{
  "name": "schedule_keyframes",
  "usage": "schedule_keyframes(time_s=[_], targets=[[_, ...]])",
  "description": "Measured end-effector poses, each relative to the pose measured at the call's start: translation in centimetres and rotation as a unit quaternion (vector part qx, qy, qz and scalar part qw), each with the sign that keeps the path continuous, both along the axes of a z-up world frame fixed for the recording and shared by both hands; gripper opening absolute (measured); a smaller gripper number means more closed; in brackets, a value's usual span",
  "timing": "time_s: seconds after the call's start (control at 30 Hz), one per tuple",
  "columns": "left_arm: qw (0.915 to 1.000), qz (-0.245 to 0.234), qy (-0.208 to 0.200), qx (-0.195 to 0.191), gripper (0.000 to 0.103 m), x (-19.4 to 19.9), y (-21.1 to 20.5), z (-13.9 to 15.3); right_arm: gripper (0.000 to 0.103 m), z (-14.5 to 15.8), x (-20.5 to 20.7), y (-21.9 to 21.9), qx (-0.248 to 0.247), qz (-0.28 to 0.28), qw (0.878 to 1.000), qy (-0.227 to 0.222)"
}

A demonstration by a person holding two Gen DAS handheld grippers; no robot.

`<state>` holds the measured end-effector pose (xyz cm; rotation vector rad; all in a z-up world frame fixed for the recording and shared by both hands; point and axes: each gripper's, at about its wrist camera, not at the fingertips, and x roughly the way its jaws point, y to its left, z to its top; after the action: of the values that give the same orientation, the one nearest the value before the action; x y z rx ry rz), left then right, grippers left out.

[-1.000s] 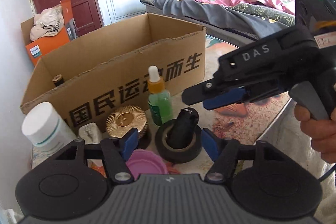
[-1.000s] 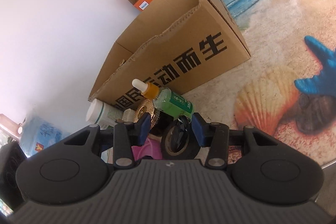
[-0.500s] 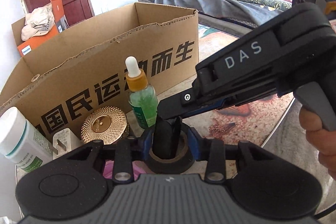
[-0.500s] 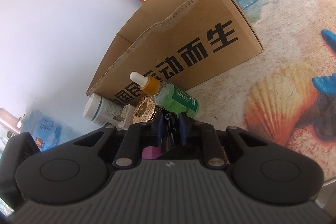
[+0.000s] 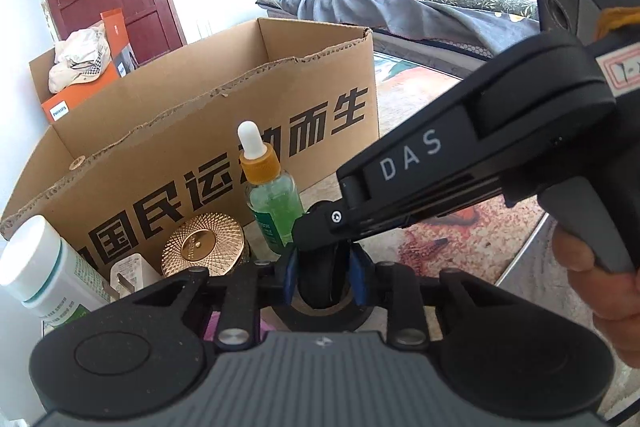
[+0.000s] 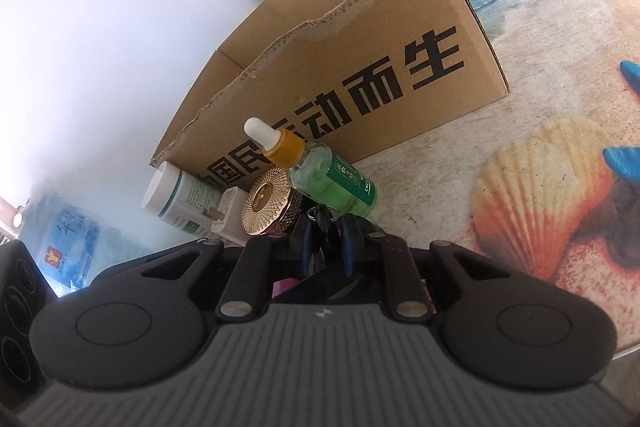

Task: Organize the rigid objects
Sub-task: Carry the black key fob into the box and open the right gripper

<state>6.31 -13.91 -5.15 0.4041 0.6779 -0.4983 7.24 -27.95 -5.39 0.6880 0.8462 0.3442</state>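
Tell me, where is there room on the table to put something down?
The bare beach-print tablecloth to the right of the green dropper bottle, in front of the brown cardboard box, is free. Left of the bottle it is crowded: gold round lid, white charger plug, white tube.

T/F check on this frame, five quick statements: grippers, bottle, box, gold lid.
1. Both grippers grip the same black object. True.
2. The dropper bottle lies inside the cardboard box. False: it stands upright in front of the box.
3. The black object stands inside a tape roll. True.
4. The gold lid is right of the dropper bottle. False: left.
5. The white bottle's cap is off. False: it is on.
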Motion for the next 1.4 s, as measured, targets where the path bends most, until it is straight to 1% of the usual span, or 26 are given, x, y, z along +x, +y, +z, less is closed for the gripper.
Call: schedule_keyframes(time_s=[0.1, 0.2, 0.3, 0.47, 0.57, 0.63, 0.7, 0.77, 0.8, 0.87, 0.97, 1.07, 1.2, 1.27, 1.4], targets=[[0.9999, -0.001, -0.012, -0.004, 0.027, -0.7, 0.1, 1.0, 0.014, 1.0, -0.5, 0.2, -0.008, 0.001, 1.000, -0.010], [0.9996, -0.003, -0.026, -0.013, 0.027, -1.4, 0.4, 2.4, 0.014, 2.6, -1.2, 0.2, -0.016, 0.003, 1.000, -0.026], [0.9985, -0.002, -0.050, -0.019, 0.027, -2.1, 0.7, 4.1, 0.014, 4.7, -1.8, 0.4, -0.022, 0.007, 0.999, -0.047], [0.9959, 0.012, -0.085, -0.031, 0.027, -2.1, 1.5, 8.1, 0.014, 9.4, -1.8, 1.2, -0.036, 0.026, 0.994, -0.098], [0.9939, 0.025, -0.102, -0.035, 0.027, -1.2, 2.2, 10.5, 0.014, 12.1, -0.8, 1.9, -0.044, 0.045, 0.989, -0.131], [0.9928, 0.034, -0.109, -0.037, 0.028, -0.2, 2.8, 11.9, 0.014, 13.6, 0.4, 2.3, -0.047, 0.059, 0.987, -0.144], [0.9927, 0.044, -0.107, -0.035, 0.028, 1.2, 3.2, 12.9, 0.014, 14.8, 2.0, 2.6, -0.048, 0.075, 0.984, -0.153], [0.9933, 0.053, -0.098, -0.031, 0.028, 3.2, 3.5, 13.5, 0.014, 15.9, 4.1, 3.0, -0.044, 0.093, 0.983, -0.149], [0.9939, 0.056, -0.090, -0.029, 0.028, 4.2, 3.7, 13.6, 0.014, 16.1, 5.1, 3.1, -0.043, 0.099, 0.984, -0.144], [0.9955, 0.067, -0.061, -0.028, 0.028, 7.0, 4.1, 13.7, 0.014, 16.3, 7.7, 3.4, -0.038, 0.112, 0.985, -0.124], [0.9964, 0.082, -0.007, -0.022, 0.028, 11.4, 5.0, 13.0, 0.014, 15.2, 12.6, 3.9, -0.022, 0.130, 0.989, -0.073], [0.9946, 0.094, 0.042, -0.016, 0.028, 15.1, 5.8, 11.4, 0.014, 12.8, 17.3, 4.3, 0.001, 0.139, 0.990, -0.009], [0.9893, 0.113, 0.093, 0.002, 0.028, 18.5, 6.8, 8.9, 0.014, 9.1, 22.6, 4.8, 0.028, 0.145, 0.987, 0.070], [0.9867, 0.120, 0.109, 0.016, 0.028, 20.0, 6.9, 7.9, 0.014, 7.6, 24.2, 5.3, 0.029, 0.147, 0.984, 0.097], [0.9809, 0.134, 0.136, 0.041, 0.028, 21.7, 7.1, 6.4, 0.014, 5.4, 26.8, 6.4, 0.026, 0.159, 0.978, 0.135]])
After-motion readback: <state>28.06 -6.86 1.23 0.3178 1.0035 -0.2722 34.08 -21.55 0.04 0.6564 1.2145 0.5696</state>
